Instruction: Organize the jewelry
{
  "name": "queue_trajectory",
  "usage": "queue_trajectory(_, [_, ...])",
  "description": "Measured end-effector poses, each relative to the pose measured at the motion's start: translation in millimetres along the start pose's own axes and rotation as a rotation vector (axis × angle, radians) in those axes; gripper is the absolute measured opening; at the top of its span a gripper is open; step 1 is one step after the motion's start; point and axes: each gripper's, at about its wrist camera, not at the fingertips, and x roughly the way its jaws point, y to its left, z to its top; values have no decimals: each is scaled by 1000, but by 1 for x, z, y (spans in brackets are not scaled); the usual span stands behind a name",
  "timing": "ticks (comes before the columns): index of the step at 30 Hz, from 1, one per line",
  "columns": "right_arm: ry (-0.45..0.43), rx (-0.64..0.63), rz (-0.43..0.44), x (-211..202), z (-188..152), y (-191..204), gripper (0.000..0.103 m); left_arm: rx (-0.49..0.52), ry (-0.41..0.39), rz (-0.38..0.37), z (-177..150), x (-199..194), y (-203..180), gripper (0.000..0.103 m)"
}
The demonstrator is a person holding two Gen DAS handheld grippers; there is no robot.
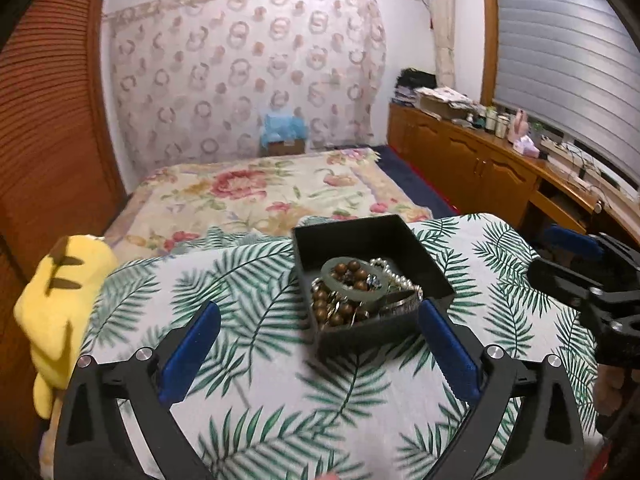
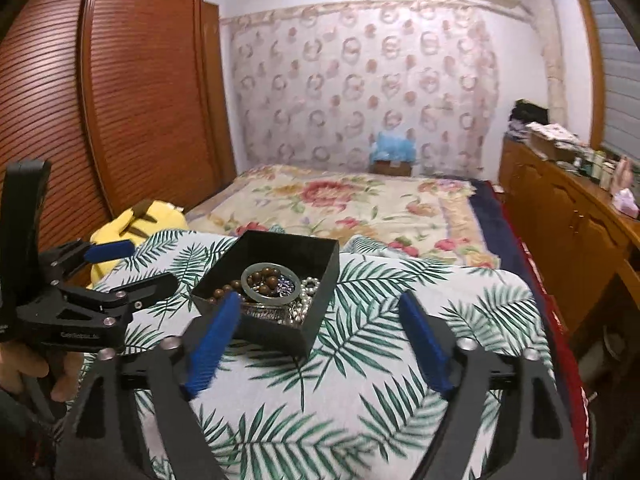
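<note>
Two grippers: we hold one in each hand, both pulled back to the near side of the box and aimed down at it.
Left gripper (image 1: 318,354): we have its blue pads spread wide, with nothing between them but leaf-print cloth; the near corner of the box sits just ahead of the right pad.
Right gripper (image 2: 320,344): we keep it just as wide and just as empty; its left pad overlaps the near wall of the box in its own view, though whether it touches we cannot tell.
One black box (image 1: 384,236): open-topped, set cornerwise on the table cloth (image 1: 224,280), probably so that either hand can reach in.
Jewelry (image 1: 360,292): all of it lies heaped in the near part of the box, none on the cloth, so we judge the sorting is close to done or the box has only just been set down.
Count inside: one pale green bangle (image 2: 270,282) on top, at least one strand of brown wooden beads (image 1: 334,312), one string of pearls (image 2: 308,292), and one silvery piece at the front edge that may be a band; blur hides finer items.
One yellow plush toy (image 1: 60,308): off the left edge, clear of our work.
</note>
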Motion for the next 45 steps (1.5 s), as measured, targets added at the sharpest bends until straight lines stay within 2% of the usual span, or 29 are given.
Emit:
queue_trajectory(5, [-52, 22, -20, -32, -11, 5, 100, -8, -31, 27, -13, -29, 1, 95])
queue_trajectory(12, [-78, 26, -33, -52, -20, 11, 100, -9, -62, 38, -24, -57, 1, 95])
queue_trajectory(45, [-91, 31, -36, -65, -24, 18, 100, -25, -99, 55, -29, -84, -3, 95])
